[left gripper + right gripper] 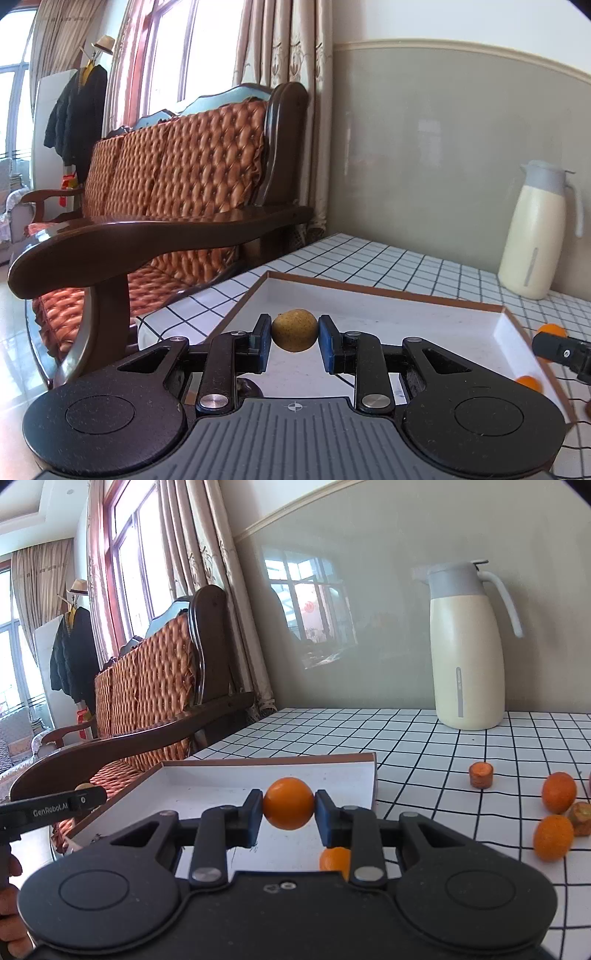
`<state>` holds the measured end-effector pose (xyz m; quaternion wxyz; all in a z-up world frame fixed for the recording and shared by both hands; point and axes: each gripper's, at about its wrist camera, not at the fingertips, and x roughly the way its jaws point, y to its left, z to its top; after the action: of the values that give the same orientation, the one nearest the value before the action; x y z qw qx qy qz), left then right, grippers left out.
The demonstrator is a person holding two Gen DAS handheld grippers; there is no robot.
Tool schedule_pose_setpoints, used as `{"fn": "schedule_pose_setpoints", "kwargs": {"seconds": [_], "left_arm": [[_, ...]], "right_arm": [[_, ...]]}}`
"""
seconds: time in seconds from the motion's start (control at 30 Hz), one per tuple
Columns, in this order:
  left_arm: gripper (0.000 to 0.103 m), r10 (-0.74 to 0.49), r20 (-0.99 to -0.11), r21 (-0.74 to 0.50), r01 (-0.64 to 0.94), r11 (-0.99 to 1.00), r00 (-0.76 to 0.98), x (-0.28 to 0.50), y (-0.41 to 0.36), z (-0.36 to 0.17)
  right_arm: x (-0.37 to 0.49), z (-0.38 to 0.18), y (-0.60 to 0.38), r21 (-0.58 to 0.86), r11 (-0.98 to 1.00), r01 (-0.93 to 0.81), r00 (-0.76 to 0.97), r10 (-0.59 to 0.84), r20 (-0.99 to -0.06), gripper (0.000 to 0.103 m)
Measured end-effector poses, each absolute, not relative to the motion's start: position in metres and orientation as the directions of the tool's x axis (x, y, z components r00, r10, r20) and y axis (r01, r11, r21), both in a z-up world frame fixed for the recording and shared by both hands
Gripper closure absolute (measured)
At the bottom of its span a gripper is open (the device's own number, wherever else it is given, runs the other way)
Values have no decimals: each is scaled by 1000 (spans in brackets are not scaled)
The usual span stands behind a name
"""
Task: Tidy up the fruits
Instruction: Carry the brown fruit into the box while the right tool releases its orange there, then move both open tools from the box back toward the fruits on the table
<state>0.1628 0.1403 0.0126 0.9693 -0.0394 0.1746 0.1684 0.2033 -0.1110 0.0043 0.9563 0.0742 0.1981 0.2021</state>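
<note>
1. Nearest my left camera is the left gripper [294, 341], its blue pads clenched on a small brownish-yellow fruit [294, 329] that I hold up over the near part of the tray [384, 291].
2. Nearest my right camera is the right gripper [289, 814], its pads pressed tight on a small orange [288, 803], also held up above the tray's near part.
3. The tray is a shallow white box with a brown rim, lying on the checked tablecloth [406, 738].
4. One orange already lies inside the tray [334, 858], by its right edge (half hidden behind my right gripper's finger).
5. To the right of the tray, on the cloth, lie two more oranges [559, 792], [553, 837], a cut carrot stub [481, 774] and a brownish piece [580, 818] that I cannot make out.
6. Behind the tray, farther right against the wall, stands a cream jug [469, 657] with a grey lid.
7. Left of the tray, beyond the table edge, is a wooden sofa [177, 173] with orange quilted cushions.
</note>
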Motion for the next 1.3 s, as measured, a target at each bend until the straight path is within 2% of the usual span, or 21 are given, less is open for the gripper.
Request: {"fn": "schedule_pose_setpoints", "kwargs": {"seconds": [0.33,0.37,0.4,0.43,0.47,0.5,0.53,0.6,0.67,0.83,0.97,1.3], "left_arm": [[75,346,-403,-14,-383,924,848,198,152,1],[75,348,-414,-13,-388,922,841,201,155,-1],[75,343,-433,-14,-386,922,834,206,156,-3],[69,340,-446,-16,-387,922,828,209,157,-5],[36,335,-462,-16,-386,922,821,211,157,-4],[14,344,-466,-14,-396,918,815,211,156,-2],[0,376,-434,-13,-423,906,819,207,155,3],[0,408,-324,-22,-438,899,853,192,150,14],[0,410,-305,-21,-437,899,859,187,148,20],[0,415,-292,-24,-441,897,861,177,144,23],[0,419,-271,18,-431,902,867,174,134,23],[0,387,-288,52,-390,920,876,169,114,25]], "right_arm": [[243,-6,-102,213,921,-327,831,387,-399,80],[245,-7,-101,198,928,-314,837,370,-404,72],[245,-7,-100,187,933,-308,842,359,-402,54],[242,-5,-103,192,933,-304,853,356,-382,46],[237,-2,-107,204,934,-293,869,349,-350,33],[232,2,-110,212,934,-287,883,344,-319,24],[228,7,-114,216,934,-285,894,340,-293,22],[222,15,-121,241,927,-287,904,345,-253,10],[215,19,-128,258,922,-289,910,348,-224,6],[209,27,-135,253,923,-289,916,344,-207,6],[203,32,-136,221,931,-291,922,335,-195,6],[186,43,-151,135,948,-288,937,308,-165,6]]}}
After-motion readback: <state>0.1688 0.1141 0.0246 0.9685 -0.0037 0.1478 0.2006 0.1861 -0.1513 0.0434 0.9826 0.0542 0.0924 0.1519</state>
